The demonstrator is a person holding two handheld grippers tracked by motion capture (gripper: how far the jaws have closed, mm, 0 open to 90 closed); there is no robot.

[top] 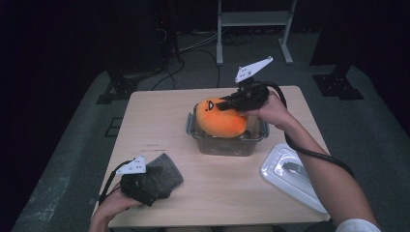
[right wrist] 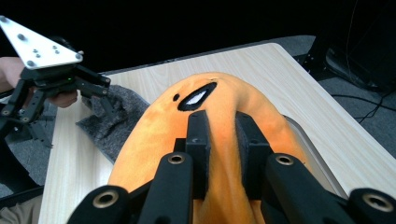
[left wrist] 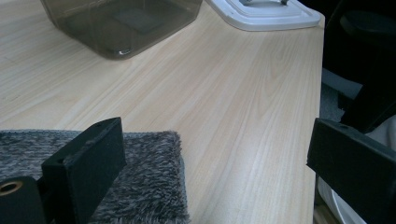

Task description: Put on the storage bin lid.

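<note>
Lit tabletop (top: 159,125), dark surroundings, slight softness.

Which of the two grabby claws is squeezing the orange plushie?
The right gripper: its jaws pinch a fold of the orange plush toy over the clear container. The left gripper is open, by the grey cloth.

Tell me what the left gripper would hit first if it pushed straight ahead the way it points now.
Probably the clear container. The left gripper is open and looks across bare table towards it, with the grey cloth under one side. Depth is hard to judge.
</note>
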